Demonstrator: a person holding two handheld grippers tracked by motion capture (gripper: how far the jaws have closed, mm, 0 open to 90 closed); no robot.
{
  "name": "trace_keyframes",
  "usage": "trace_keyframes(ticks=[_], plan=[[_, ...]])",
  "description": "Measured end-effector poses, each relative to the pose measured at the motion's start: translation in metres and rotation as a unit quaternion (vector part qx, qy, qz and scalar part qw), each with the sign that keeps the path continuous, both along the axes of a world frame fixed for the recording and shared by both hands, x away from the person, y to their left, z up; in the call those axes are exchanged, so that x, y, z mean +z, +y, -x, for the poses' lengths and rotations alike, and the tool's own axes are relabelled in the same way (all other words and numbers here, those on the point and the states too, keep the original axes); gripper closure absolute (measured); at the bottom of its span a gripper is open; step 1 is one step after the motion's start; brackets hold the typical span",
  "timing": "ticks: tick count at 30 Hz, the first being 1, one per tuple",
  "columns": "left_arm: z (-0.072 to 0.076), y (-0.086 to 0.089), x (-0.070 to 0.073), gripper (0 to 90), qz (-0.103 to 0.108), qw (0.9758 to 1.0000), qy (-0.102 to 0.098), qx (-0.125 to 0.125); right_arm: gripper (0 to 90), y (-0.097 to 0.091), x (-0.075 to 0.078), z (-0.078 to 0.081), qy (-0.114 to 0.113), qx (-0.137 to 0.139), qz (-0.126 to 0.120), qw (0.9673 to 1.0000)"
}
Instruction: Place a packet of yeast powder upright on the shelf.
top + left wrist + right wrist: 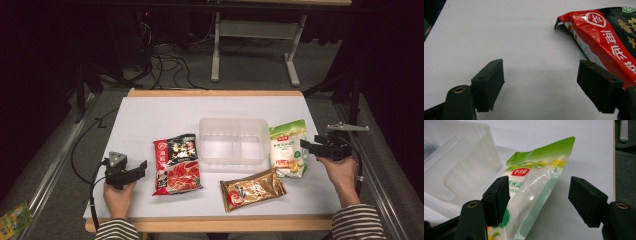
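A red and black snack bag (176,163) lies left of centre on the white table (150,115). My left gripper (142,167) hovers open just left of it; in the left gripper view the red bag (604,37) lies beside the right jaw. A green and white pouch (288,148) lies right of a clear plastic bin (234,141). My right gripper (306,145) is open at the pouch's right edge. In the right gripper view the pouch (534,192) reaches between the spread jaws, with the bin (456,162) to its left. A gold-brown packet (252,189) lies near the front.
The table's wooden front edge (215,224) runs just before the person's striped sleeves. Cables (170,65) and a white frame leg (216,47) stand on the floor beyond the table. A yellow-green wrapper (14,219) lies on the floor at the lower left.
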State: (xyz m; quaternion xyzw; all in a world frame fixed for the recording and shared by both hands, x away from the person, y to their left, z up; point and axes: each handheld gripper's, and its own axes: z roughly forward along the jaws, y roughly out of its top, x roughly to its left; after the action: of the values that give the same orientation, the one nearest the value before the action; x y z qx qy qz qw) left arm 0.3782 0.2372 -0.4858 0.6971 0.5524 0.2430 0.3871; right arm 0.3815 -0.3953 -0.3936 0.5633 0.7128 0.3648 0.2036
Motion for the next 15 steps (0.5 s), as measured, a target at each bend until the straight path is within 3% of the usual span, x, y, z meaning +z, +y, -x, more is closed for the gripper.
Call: trace_keyframes(ticks=[15], plan=[[0.000,0.000,0.000,22.0,-0.001,1.0000,-0.002,-0.001,31.0,0.008,-0.009,-0.032,0.051,0.004,0.006,0.9987]])
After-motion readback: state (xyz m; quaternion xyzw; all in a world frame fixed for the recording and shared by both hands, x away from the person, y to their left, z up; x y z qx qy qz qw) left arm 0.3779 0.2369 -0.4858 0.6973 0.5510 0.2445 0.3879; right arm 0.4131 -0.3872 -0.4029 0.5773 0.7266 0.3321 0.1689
